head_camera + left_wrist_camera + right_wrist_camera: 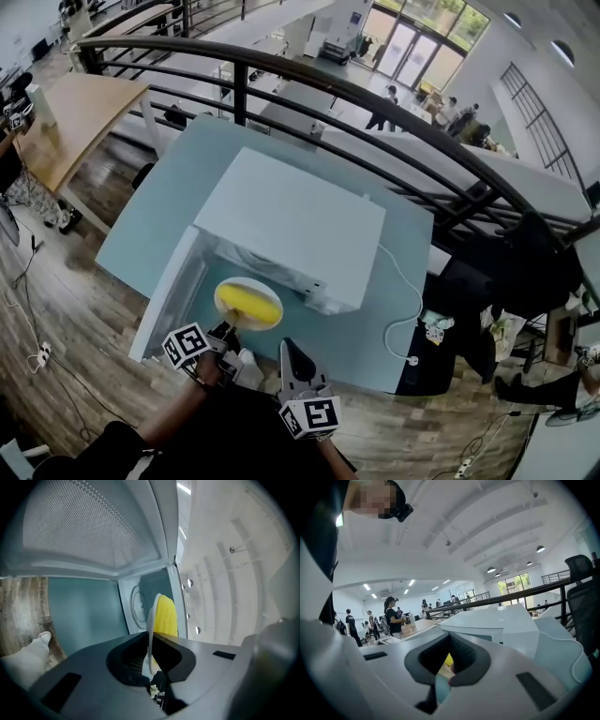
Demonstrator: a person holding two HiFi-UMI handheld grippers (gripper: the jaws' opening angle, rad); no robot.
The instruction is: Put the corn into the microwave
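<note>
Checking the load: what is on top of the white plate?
Yellow corn lies on the plate; the left gripper covers the plate's near edge, and its underside is unseen.

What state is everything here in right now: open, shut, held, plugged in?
Microwave: door swung open.
Left hand-held gripper: shut on the plate's rim.
Plate: held at the microwave's mouth.
Corn: lying on the plate.
Right hand-held gripper: shut, empty.
Plug: lying loose on the table.
</note>
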